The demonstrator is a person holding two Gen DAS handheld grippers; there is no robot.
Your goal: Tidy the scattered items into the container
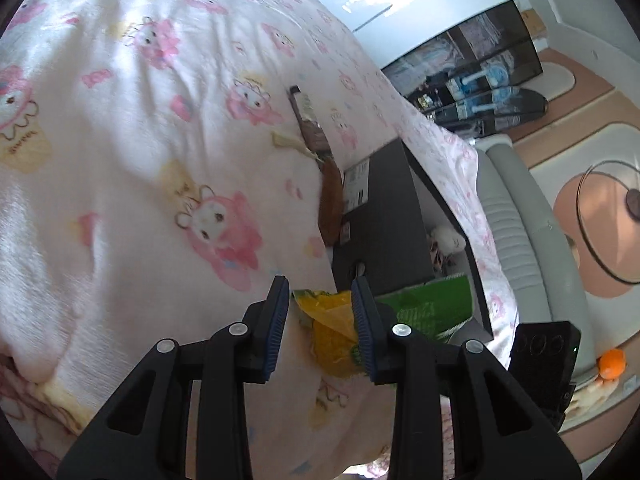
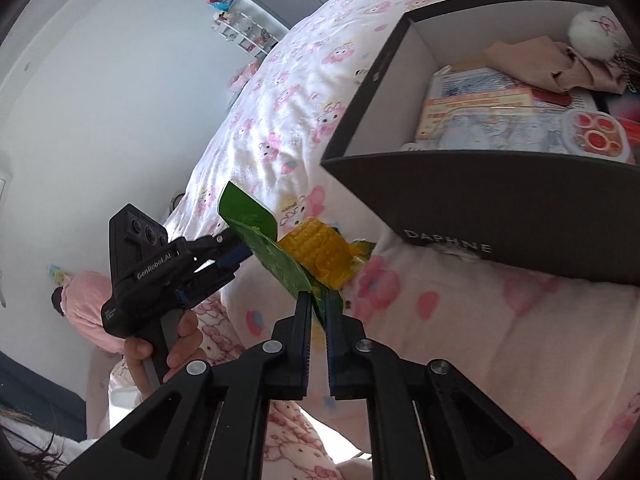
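Mid-carry, going by the lift. Pinching the green edge of the corn packet (image 2: pixel 316 252) with the right gripper (image 2: pixel 318 300), jaws almost fully together, film trapped between the pads. Holding the packet clear of the bedspread (image 2: pixel 280 120), at 12 o'clock off the right tips, yellow cob end pointing to 1 o'clock.

Seen at 9 o'clock in the right wrist view: the left gripper (image 1: pixel 320 282), tips up against the far green flap. About half apart in its own view, with the packet in the gap and a sliver of sheet showing beside one pad, so no firm grip read there.

Sitting at 1 to 2 o'clock, near but apart from the packet: the dark box (image 2: pixel 480 200), open-topped, already holding a few things.

Next, probably: swing toward 1 o'clock, clear the near wall, lower inside, then part the right jaws. Needs the left tips off the flap first, or risks a tug.

Also left on the bed, at 12 o'clock in the left view: a brown wrapper (image 1: pixel 320 148).
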